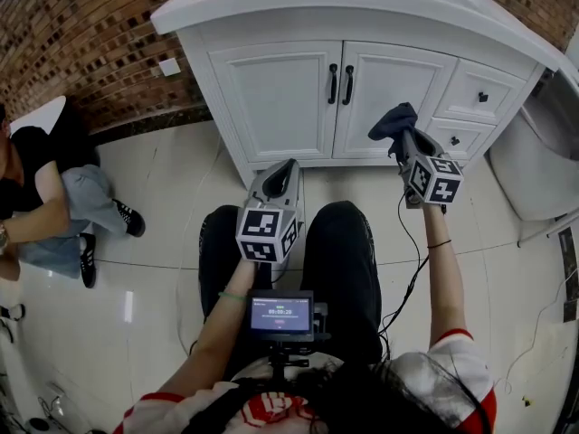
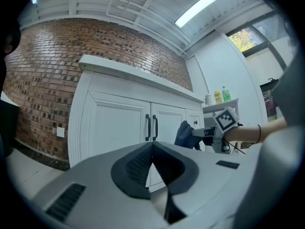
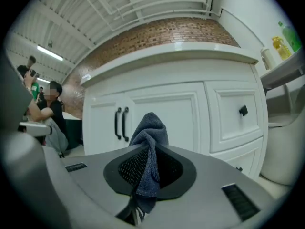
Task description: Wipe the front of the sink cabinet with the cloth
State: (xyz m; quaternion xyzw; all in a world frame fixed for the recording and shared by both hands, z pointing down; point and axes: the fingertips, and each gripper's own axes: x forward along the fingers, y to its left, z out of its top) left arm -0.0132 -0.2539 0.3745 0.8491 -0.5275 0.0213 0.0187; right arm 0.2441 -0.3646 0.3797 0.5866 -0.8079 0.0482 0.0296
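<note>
While the white sink cabinet (image 1: 280, 98) stands dead ahead, right gripper (image 1: 404, 145) is clamped on the dark blue cloth (image 1: 391, 123), which bunches past its tips near the right door (image 1: 384, 89); contact unclear. Left gripper (image 1: 286, 168) jaws together, empty, held lower.

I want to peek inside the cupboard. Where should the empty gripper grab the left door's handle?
Take the left handle at its middle, straight from the front, jaws either side. It's a slim upright bar close beside the other handle. The left gripper is shut, so open it first.
</note>
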